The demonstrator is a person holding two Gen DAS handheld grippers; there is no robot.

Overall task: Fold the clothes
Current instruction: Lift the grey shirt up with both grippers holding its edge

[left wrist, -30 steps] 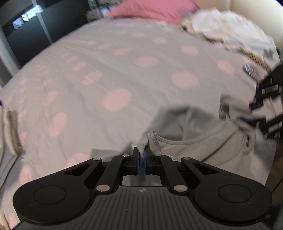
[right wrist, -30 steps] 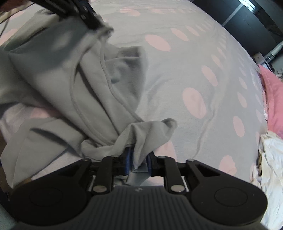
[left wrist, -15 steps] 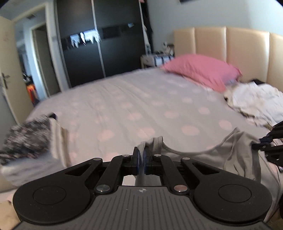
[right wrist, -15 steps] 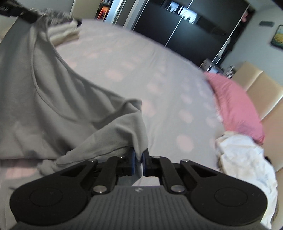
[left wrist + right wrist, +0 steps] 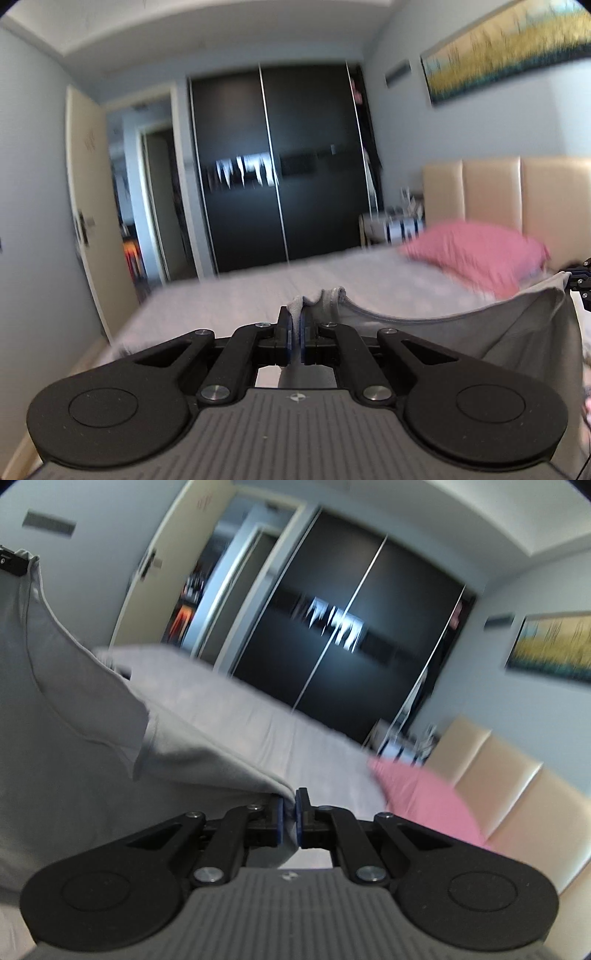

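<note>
A bedroom in a home. Wide bed (image 5: 258,284) under a pale grey cover, backed by a beige padded headboard (image 5: 491,192), with a pink pillow (image 5: 476,254) at its head. Tall black sliding-door wardrobe (image 5: 277,166) filling the far wall, glossy enough to mirror a window. Small cluttered bedside table (image 5: 395,225) between wardrobe and headboard. Long landscape painting (image 5: 506,48) above the headboard, and a cream door (image 5: 96,206) standing open onto a hallway.
</note>
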